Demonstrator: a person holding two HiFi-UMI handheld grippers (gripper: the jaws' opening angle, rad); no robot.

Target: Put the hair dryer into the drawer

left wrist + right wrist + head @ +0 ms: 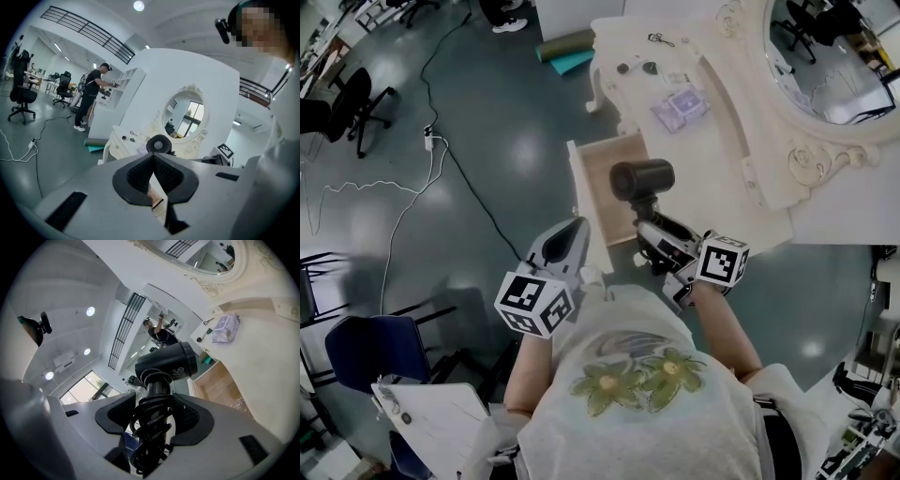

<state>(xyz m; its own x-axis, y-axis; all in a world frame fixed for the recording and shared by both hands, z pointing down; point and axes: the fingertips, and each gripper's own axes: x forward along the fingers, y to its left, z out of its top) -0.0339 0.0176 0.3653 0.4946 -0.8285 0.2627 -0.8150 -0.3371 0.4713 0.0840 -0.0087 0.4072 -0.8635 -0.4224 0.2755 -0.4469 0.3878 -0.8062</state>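
Observation:
A black hair dryer (641, 178) hangs over the open drawer (609, 180) of the cream dressing table. My right gripper (654, 234) is shut on its handle, with the coiled cord bunched between the jaws; in the right gripper view the hair dryer (166, 363) points its barrel across the top of the frame above the right gripper (157, 416). My left gripper (567, 246) is held near the drawer's front left corner, shut and empty. The left gripper (153, 176) looks toward the hair dryer (159, 144), seen end on.
The cream dressing table (712, 141) carries a purple packet (680, 105) and small items, with an oval mirror (825, 56) at the right. A dark office chair (347, 103) and cables (431, 141) lie on the grey floor at the left. A blue chair (370, 347) stands at the lower left.

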